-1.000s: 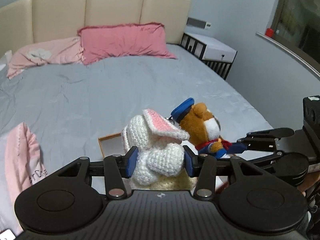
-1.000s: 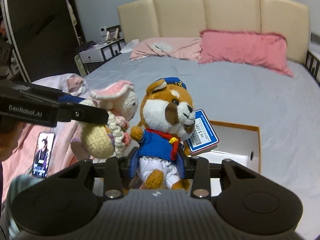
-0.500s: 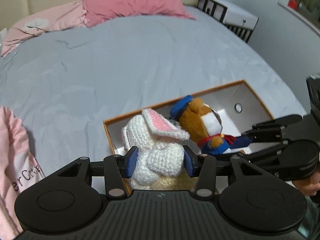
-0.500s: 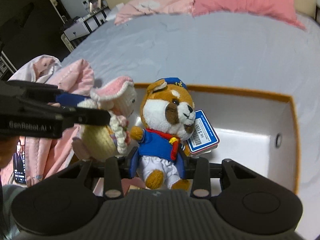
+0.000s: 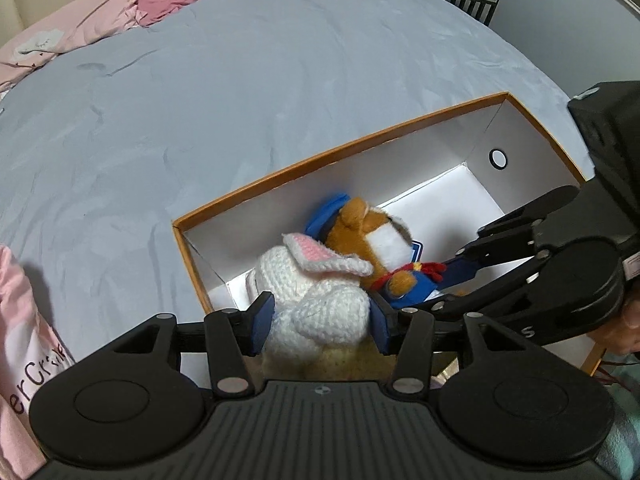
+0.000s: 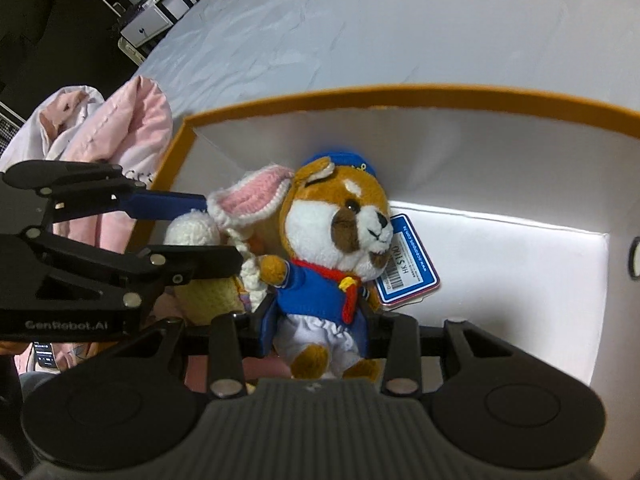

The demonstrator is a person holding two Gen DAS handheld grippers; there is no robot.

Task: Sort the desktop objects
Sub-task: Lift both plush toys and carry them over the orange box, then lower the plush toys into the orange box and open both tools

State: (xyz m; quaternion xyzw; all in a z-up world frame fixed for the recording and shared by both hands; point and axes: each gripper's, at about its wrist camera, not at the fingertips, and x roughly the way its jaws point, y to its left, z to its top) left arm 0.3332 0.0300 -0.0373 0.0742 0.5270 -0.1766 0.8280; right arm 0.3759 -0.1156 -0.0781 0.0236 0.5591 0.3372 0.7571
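Two soft toys hang over the open white cardboard box with the orange rim, which rests on the grey bedsheet near the bed's foot edge. The left gripper has its blue pads clamped on the body of the white crocheted rabbit with pink-lined ears, whose head points forward, away from the fingers and down toward the box's left end wall. The right gripper is closed on the waist of the brown-and-white plush dog in a blue sailor suit and cap, its long axis upright between the fingers, a blue price tag hanging at its side. Rabbit and dog touch, ear against head, both at the box's left half. The box floor lies straight below and ahead of both pairs of fingers, so releasing looks like the step in hand. A pink garment lies just beside the box's left corner.
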